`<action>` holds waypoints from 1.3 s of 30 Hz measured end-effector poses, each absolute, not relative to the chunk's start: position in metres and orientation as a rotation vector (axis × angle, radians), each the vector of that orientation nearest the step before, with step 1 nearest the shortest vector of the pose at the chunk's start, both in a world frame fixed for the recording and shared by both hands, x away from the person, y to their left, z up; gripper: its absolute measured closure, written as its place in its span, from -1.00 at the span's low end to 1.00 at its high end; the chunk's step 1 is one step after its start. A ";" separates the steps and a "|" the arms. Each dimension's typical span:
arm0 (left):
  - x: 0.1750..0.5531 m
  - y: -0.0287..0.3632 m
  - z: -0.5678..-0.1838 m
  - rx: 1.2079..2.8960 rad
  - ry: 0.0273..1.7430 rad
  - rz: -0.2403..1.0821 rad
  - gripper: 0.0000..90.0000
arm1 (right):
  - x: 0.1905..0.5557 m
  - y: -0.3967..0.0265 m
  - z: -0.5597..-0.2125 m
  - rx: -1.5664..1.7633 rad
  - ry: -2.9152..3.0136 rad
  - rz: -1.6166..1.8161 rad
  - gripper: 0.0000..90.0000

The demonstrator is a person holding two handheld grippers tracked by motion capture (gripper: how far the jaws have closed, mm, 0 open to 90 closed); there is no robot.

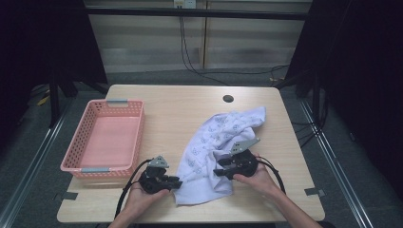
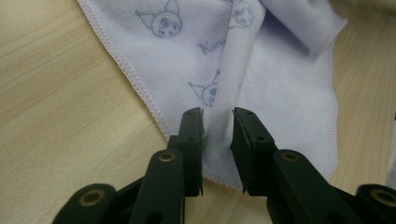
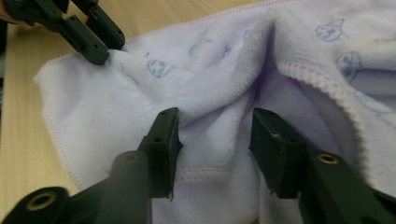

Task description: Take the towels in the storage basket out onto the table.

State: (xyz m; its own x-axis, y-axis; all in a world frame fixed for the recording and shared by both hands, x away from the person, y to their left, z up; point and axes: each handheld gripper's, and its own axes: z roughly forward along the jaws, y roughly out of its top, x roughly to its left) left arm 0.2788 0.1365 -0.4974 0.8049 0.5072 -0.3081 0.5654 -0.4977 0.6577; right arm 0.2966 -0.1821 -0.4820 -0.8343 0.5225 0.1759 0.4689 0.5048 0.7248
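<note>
A pink basket (image 1: 102,137) sits by the table's (image 1: 190,102) left edge. The crumpled towel (image 1: 216,142) lies right of centre; left gripper (image 2: 218,135) and right gripper (image 3: 215,140), jaws apart, straddle its folds near the front edge.

A pale lilac printed towel (image 1: 222,148) lies crumpled on the right half of the wooden bench (image 1: 180,107). The left tongs (image 1: 175,182), held in the person's left hand (image 1: 142,194), sit at the towel's near left corner. The right tongs (image 1: 219,168), held in the right hand (image 1: 259,178), rest on the towel's near right part. A pink perforated basket (image 1: 133,137) stands at the left, well apart from the towel. A dark round hole (image 1: 228,99) marks the far bench edge
</note>
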 end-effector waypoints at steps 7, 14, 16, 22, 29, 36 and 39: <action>0.277 0.136 -0.497 2.213 0.783 -0.056 0.70 | 0.296 -0.177 -0.489 0.865 2.691 1.246 0.48; 0.279 0.139 -0.495 2.234 0.793 -0.027 0.96 | 0.289 -0.208 -0.457 0.925 2.562 1.396 0.75; 0.279 0.142 -0.494 2.242 0.817 -0.008 0.96 | 0.285 -0.228 -0.446 0.971 2.498 1.415 0.84; 0.280 0.155 -0.493 2.228 0.891 0.015 0.97 | 0.261 -0.292 -0.430 1.123 2.366 1.266 0.89; 0.269 0.148 -0.490 2.259 0.804 -0.057 0.91 | 0.217 -0.316 -0.452 1.173 2.444 1.184 0.83; 0.262 0.145 -0.485 2.175 0.759 -0.063 0.52 | 0.209 -0.325 -0.455 1.200 2.413 1.297 0.57; 0.267 0.141 -0.490 2.203 0.770 -0.033 0.28 | 0.217 -0.321 -0.463 1.201 2.445 1.191 0.68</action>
State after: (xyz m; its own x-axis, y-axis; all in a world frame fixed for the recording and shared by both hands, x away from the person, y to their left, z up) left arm 0.2671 0.1415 -0.4898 0.8155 0.5164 -0.2612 0.5371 -0.5073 0.6739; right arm 0.2168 -0.3210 -0.4629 -0.6617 0.7270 0.1835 0.5927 0.3572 0.7219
